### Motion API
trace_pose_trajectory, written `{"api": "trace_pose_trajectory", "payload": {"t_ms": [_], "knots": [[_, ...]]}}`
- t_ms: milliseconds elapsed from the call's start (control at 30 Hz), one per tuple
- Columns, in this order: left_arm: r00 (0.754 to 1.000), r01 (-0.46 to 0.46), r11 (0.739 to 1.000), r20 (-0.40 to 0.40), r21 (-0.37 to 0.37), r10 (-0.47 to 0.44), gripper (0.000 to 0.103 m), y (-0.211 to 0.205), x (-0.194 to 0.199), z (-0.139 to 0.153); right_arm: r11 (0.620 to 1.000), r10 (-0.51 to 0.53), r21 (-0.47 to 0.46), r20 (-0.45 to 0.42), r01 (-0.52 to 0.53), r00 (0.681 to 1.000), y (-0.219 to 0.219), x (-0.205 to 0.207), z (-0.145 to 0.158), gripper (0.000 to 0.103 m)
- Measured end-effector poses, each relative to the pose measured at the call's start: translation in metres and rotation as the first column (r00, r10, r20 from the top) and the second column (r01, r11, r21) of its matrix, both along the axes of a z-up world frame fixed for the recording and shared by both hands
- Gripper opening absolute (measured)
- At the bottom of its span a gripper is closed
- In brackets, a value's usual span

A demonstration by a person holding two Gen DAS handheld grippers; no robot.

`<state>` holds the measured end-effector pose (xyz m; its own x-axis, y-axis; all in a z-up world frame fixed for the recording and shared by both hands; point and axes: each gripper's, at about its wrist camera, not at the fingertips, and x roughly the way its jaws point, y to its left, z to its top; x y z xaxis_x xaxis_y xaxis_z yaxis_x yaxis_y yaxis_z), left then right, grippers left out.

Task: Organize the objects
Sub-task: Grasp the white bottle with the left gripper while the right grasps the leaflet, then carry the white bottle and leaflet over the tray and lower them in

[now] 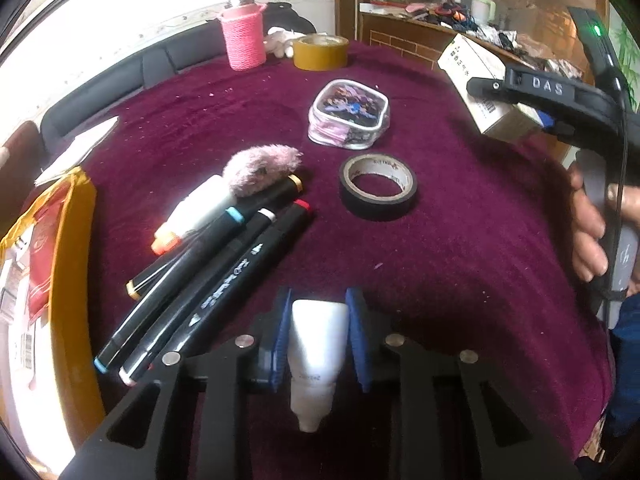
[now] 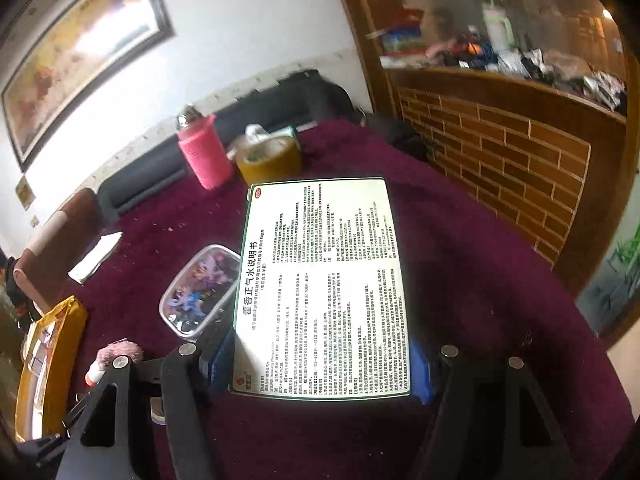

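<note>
My left gripper (image 1: 319,342) is shut on a small white tube (image 1: 316,360), held low over the maroon tablecloth (image 1: 460,220). Just left of it lie several black markers (image 1: 208,276), a white and orange marker (image 1: 192,216) and a pink fuzzy ball (image 1: 260,172). A black tape roll (image 1: 378,188) and a clear zip pouch (image 1: 348,118) lie ahead. My right gripper (image 2: 320,364) is shut on a white medicine box (image 2: 324,288) and holds it above the table; in the left wrist view the box (image 1: 480,80) hangs at the upper right.
A pink bottle (image 1: 244,34) and a brown tape roll (image 1: 320,52) stand at the far edge. A yellow package (image 1: 48,280) lies at the left edge, a white paper (image 1: 80,148) behind it. A brick-front counter (image 2: 500,168) with clutter stands right.
</note>
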<state>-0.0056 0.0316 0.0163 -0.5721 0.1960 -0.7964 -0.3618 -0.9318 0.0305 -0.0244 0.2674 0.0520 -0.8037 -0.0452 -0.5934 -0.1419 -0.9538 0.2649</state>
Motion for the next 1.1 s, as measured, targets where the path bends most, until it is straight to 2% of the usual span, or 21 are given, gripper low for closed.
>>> {"api": "trace_pose_trajectory", "payload": {"t_ms": [233, 467, 600, 700, 867, 1100], "knots": [[0.999, -0.019, 1.0, -0.045, 0.016, 0.02, 0.025, -0.008, 0.017, 0.017, 0.997, 0.079, -0.005, -0.092, -0.08, 0.993, -0.013, 0.007, 0.011, 0.074], [0.997, -0.029, 0.996, -0.062, 0.086, 0.034, 0.025, -0.025, 0.031, 0.033, 0.995, 0.1, 0.001, -0.104, -0.1, 0.99, -0.019, 0.011, 0.009, 0.074], [0.994, -0.057, 0.989, -0.086, 0.137, 0.069, 0.025, -0.05, 0.044, 0.046, 0.995, 0.101, 0.012, -0.109, -0.1, 0.989, -0.022, 0.016, 0.01, 0.074], [0.99, -0.089, 0.982, -0.091, 0.165, 0.105, 0.025, -0.068, 0.052, 0.052, 0.993, 0.115, -0.019, -0.103, -0.117, 0.988, -0.029, 0.025, 0.013, 0.074], [0.98, -0.145, 0.968, -0.109, 0.204, 0.169, 0.025, -0.101, 0.062, 0.058, 0.975, 0.205, -0.069, -0.104, -0.212, 0.973, -0.067, 0.052, 0.023, 0.074], [0.957, -0.218, 0.939, -0.131, 0.266, 0.259, 0.025, -0.153, 0.074, 0.068, 0.922, 0.376, -0.067, -0.085, -0.382, 0.923, -0.138, 0.078, 0.04, 0.074]]}}
